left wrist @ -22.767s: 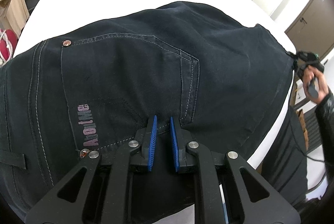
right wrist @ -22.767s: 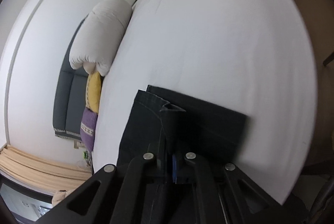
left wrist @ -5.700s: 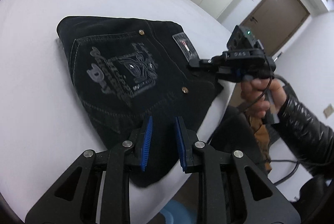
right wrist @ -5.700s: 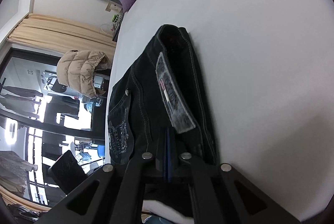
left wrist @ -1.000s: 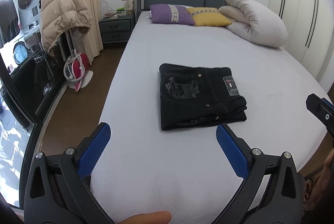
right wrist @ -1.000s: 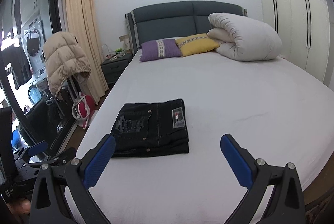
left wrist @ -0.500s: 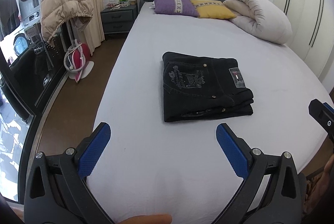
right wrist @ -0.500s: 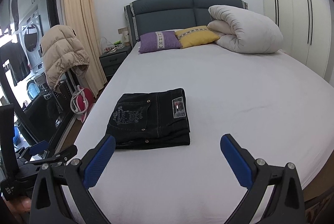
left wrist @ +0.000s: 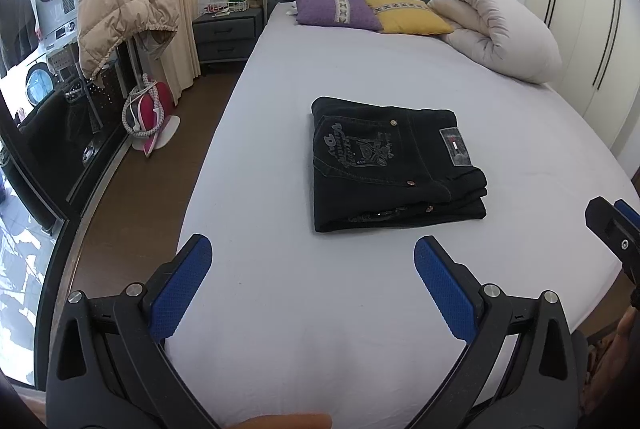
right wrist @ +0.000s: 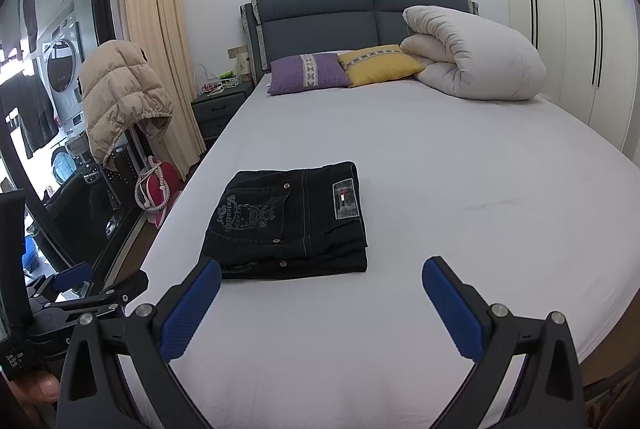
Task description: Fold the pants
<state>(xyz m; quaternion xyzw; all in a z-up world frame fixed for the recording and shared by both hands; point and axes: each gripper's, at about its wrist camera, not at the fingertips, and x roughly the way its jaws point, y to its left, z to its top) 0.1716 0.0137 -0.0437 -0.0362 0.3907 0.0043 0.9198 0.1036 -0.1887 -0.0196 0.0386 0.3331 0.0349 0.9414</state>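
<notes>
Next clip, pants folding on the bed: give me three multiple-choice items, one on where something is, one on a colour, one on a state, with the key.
1. Where do the pants lie?
A. on the bed, toward its left side
B. on the nightstand
C. on the floor

2. What colour is the pillow next to the purple pillow?
A. red
B. yellow
C. green

3. How are the left gripper and right gripper?
A. both shut on the pants
B. one open, one shut
C. both open, holding nothing

Key:
1 A: the folded black bundle rests on the white sheet, nearer the window side.
2 B: the yellow pillow sits beside the purple one at the headboard.
3 C: in each wrist view the blue fingers are spread wide, short of the pants.
</notes>
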